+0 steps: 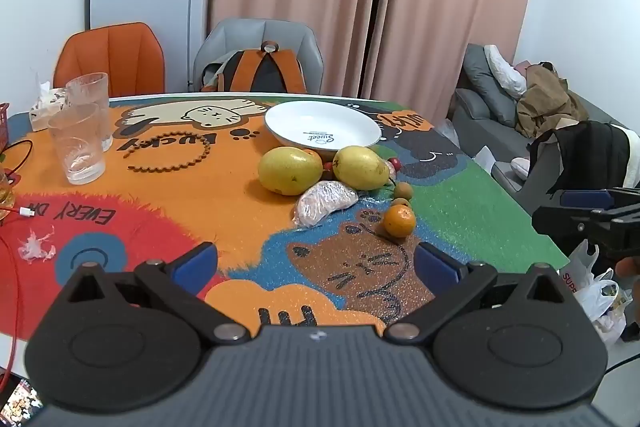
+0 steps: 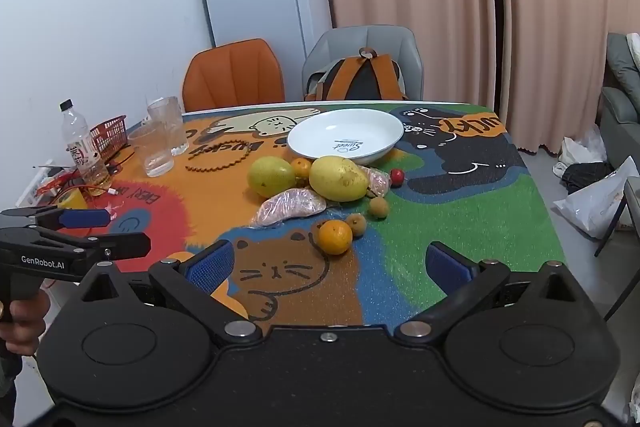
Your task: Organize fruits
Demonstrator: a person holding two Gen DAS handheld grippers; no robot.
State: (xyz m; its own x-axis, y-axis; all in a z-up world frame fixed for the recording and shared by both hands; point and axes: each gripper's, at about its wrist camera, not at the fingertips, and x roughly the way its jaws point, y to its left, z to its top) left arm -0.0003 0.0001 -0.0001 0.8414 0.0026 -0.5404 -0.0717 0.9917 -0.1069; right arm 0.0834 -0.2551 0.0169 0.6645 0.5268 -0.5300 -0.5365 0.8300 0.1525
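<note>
A heap of fruit lies mid-table in front of an empty white plate (image 1: 323, 125) (image 2: 345, 135). Two yellow mangoes (image 1: 290, 170) (image 2: 338, 178) sit side by side, with plastic-wrapped pink fruit (image 1: 326, 202) (image 2: 290, 209) before them. A small orange (image 1: 399, 220) (image 2: 335, 236) is nearest, with brown longans (image 1: 402, 190) (image 2: 378, 207) and a red cherry (image 2: 397, 175) around it. My left gripper (image 1: 316, 265) stands open over the near edge, nothing between its blue pads. My right gripper (image 2: 330, 265) is open too, just short of the orange.
Two clear glasses (image 1: 82, 135) (image 2: 162, 143), a brown beaded ring (image 1: 168, 155), a bottle (image 2: 80, 143) and a red basket (image 2: 108, 137) occupy the table's left side. A red cable (image 1: 16, 215) lies there. An orange chair (image 1: 112, 57) and a grey chair (image 2: 364, 41) holding a backpack (image 1: 258, 71) stand behind.
</note>
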